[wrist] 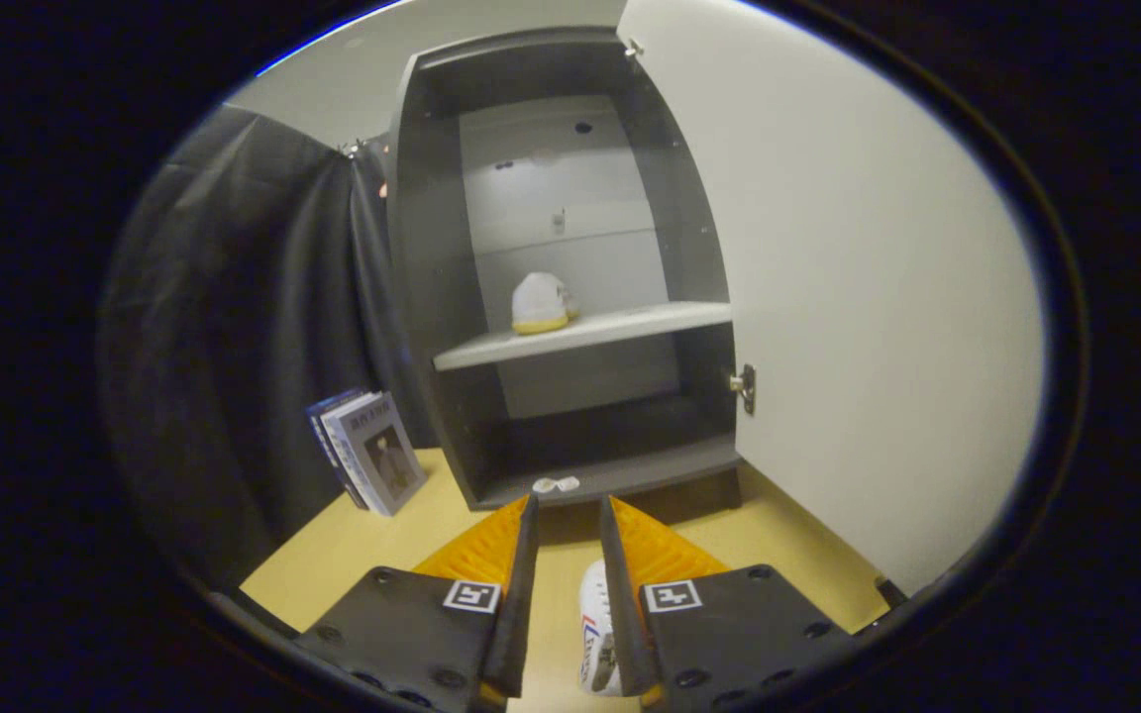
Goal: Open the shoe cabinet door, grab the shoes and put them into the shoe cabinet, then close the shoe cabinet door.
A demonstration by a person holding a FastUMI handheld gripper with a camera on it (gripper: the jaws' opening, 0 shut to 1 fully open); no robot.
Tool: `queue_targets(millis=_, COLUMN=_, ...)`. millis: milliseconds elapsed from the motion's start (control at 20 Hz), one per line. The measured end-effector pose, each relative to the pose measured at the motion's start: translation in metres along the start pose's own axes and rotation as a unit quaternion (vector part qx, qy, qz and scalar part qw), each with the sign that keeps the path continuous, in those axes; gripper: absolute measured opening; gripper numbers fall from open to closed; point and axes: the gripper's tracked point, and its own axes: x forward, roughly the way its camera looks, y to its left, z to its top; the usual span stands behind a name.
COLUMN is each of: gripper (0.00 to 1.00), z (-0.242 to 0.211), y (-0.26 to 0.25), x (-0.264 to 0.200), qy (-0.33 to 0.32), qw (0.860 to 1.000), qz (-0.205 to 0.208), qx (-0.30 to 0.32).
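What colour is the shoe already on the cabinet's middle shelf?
White with a yellow sole, clearest in the gripper view: shoe on the shelf.

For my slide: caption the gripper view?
Tongs open over a shoe, facing the open cabinet; another shoe shelved.

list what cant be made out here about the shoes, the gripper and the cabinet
- Second shoe, gripper view: lies on the floor between the gripper fingers; the right finger covers its side, so contact or grip cannot be told.
- Shoe on the shelf: too small to tell which end faces out.
- Small white thing on the cabinet's bottom edge: too small to identify.
- Open door: its far edge is cut off by the view.
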Motion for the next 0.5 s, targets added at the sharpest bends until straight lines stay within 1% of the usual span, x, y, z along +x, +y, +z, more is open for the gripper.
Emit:
queue_targets(millis=200, gripper=0.38, z=-0.087, y=-0.016, x=0.016, qy=0.083, qw=0.996, qz=-0.016, qx=0.005)
queue_targets(millis=400, gripper=0.39, z=-0.131, y=-0.03, x=0.016, qy=0.126, qw=0.991, qz=-0.032, qx=0.001)
queue_targets(millis=500, gripper=0.39, z=-0.148, y=-0.03, x=0.018, qy=0.147, qw=0.989, qz=-0.03, qx=0.002)
